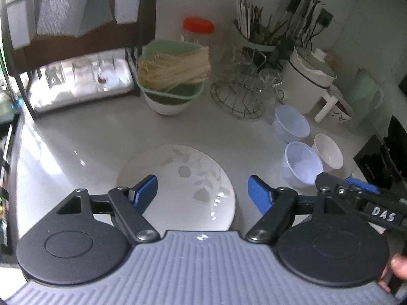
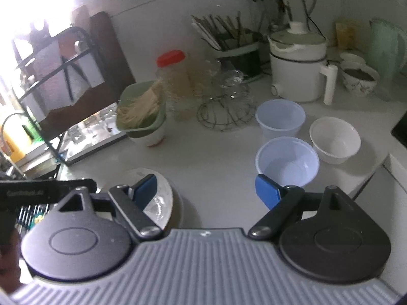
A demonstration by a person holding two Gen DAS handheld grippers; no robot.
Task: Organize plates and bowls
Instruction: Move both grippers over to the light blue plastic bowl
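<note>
Left gripper (image 1: 202,193): jaws spread wide, nothing clamped; blue pads stand above the white leaf-print plate (image 1: 178,185), one pad over its left rim, the other just off its right rim, no contact visible. The plate lies flat near the front edge of the white countertop (image 1: 89,137), approx. mid-width. Right gripper (image 2: 206,193): jaws likewise spread wide, nothing between the pads; left pad overlaps the plate's right rim in view, right pad sits just in front of the nearest translucent plastic bowl (image 2: 287,161). Contact w/ either item cannot be confirmed. Bowls, all upright and empty, grouped toward the right end of the countertop: nearest translucent bowl at front; second translucent bowl (image 2: 279,117) behind it; white bowl (image 2: 335,139) to the right, close beside both, near the right edge. Rear of the countertop, left to right: black wire rack (image 1: 76,81) w/ clear jars at the left edge; green basket of pale noodles (image 1: 173,73) nested in a white bowl; red-lidded jar (image 1: 198,31) at the wall; wire cup stand (image 1: 239,96) w/ glassware; utensil holder (image 1: 257,38); white electric pot (image 1: 307,81) w/ side handle; green kettle (image 2: 386,58) in the far right corner. A person's fingers (image 1: 399,267) show at the lower right edge of the left wrist view.
</note>
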